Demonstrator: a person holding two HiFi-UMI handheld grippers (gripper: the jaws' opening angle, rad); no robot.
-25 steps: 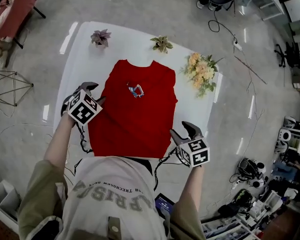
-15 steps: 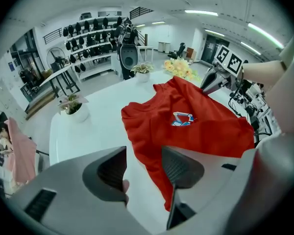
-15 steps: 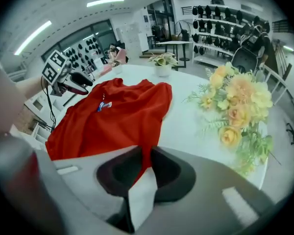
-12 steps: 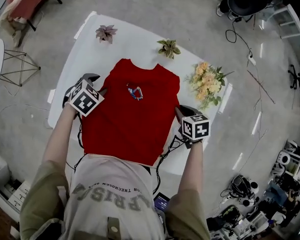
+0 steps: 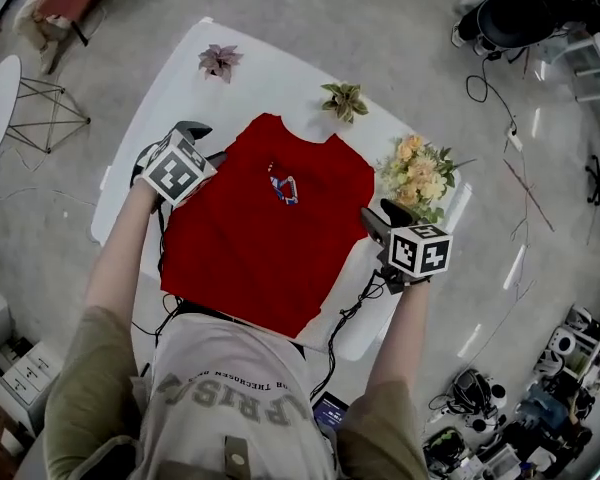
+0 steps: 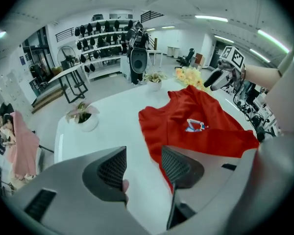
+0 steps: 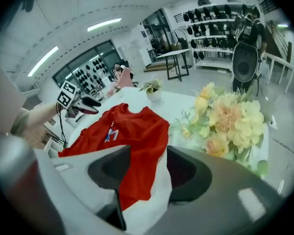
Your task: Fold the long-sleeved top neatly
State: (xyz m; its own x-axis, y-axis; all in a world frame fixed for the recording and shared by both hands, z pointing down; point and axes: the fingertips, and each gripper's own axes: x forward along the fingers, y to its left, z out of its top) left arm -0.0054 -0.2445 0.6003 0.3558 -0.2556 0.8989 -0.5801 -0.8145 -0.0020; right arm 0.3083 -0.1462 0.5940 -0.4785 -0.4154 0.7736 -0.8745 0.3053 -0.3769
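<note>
The red top (image 5: 265,228) lies flat on the white table (image 5: 180,78), collar away from me, a small print on its chest, no sleeves sticking out. My left gripper (image 5: 202,136) hovers at the top's left shoulder edge. In the left gripper view its jaws (image 6: 143,165) stand open over bare table, with the red top (image 6: 201,126) just right of them. My right gripper (image 5: 380,218) hangs by the top's right edge, near the flowers. Its jaws (image 7: 144,173) have just been opening and grip nothing; the red top's edge (image 7: 127,136) lies on the table below the gap.
A pink-leaved pot plant (image 5: 220,61) and a green one (image 5: 344,99) stand at the table's far edge. A bouquet of yellow flowers (image 5: 417,173) lies close beside the right gripper. Black cables (image 5: 350,313) trail over the near edge.
The right gripper has moved from the top's near right corner up along its right edge toward the flowers. The left gripper has shifted a little toward the shoulder. The top lies as before.
</note>
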